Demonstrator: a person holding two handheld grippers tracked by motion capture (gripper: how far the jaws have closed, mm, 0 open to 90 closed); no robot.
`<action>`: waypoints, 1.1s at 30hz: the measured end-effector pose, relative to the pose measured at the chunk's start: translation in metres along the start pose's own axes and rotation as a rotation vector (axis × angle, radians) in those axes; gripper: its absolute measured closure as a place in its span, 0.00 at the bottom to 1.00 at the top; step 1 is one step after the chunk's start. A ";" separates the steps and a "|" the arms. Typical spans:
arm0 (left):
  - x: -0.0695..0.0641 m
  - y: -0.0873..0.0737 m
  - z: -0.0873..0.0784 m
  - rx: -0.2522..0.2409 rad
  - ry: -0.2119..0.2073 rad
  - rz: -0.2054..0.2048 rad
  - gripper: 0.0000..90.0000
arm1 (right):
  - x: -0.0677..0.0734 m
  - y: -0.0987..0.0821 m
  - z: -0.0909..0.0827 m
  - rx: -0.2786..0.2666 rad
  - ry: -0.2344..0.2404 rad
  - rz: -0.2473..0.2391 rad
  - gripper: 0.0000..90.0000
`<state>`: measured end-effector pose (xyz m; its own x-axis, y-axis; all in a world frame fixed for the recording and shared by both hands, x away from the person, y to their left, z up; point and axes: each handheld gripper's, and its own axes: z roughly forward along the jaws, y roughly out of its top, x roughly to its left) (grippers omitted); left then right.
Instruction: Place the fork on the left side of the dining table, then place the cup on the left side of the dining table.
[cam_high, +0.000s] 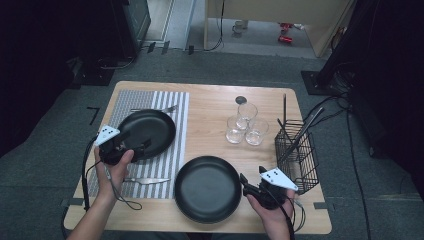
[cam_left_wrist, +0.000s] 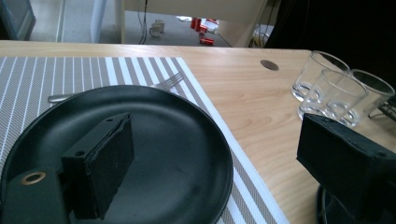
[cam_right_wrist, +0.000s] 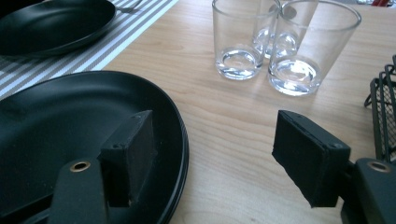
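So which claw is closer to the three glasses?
The right claw. It sits at the edge of the near plate, just below the glasses. The left claw is over the far plate, across the table.

No text, label, brand or number can be read anywhere; the red cans (cam_high: 285, 38) on the floor at upper centre perhaps carry print, too blurred.

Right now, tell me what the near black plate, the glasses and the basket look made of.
Near black plate: matte black, probably ceramic or melamine, with a soft sheen. Glasses: clear glass, see-through with thick bases. Basket: black wire mesh, likely coated metal, open grid.
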<state>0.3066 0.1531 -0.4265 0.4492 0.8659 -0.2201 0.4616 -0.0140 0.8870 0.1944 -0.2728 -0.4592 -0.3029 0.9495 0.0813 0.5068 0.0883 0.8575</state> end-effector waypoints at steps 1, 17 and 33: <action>-0.001 -0.001 0.000 0.003 -0.004 0.001 0.12 | 0.001 0.001 0.000 -0.001 0.002 0.001 0.33; -0.012 -0.031 0.003 0.042 -0.036 0.013 0.12 | 0.010 0.020 0.013 -0.052 0.016 -0.010 0.35; -0.012 -0.043 0.005 0.072 -0.056 0.014 0.13 | 0.012 0.060 0.061 -0.089 0.069 -0.032 0.52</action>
<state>0.2851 0.1407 -0.4641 0.4969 0.8362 -0.2323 0.5078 -0.0631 0.8592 0.2705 -0.2378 -0.4382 -0.3745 0.9233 0.0857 0.4230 0.0878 0.9019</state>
